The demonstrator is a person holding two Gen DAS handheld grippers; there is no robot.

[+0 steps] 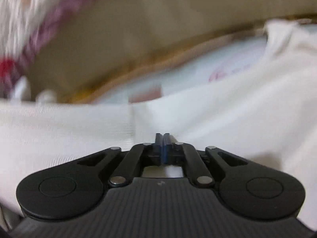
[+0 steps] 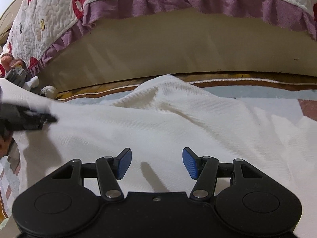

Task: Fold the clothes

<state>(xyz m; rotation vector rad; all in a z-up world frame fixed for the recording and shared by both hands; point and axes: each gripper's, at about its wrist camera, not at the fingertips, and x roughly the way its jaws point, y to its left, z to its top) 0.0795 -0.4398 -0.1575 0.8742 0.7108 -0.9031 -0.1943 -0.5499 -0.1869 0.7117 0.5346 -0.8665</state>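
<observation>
White ribbed garment (image 2: 158, 123) lies beneath both claws: left claw (image 1: 162, 136) pinched together, right claw (image 2: 156, 162) spread apart.

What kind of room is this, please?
Probably a bedroom, on the floor beside a bed: a quilted cover with a purple frill hangs over a mattress side, and a white garment lies spread on a floor mat.

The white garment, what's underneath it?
The white garment lies on a pale blue mat with a brown edge, showing along its far side. A checked pattern peeks out at the left. Whatever lies beneath the garment's middle is covered.
</observation>
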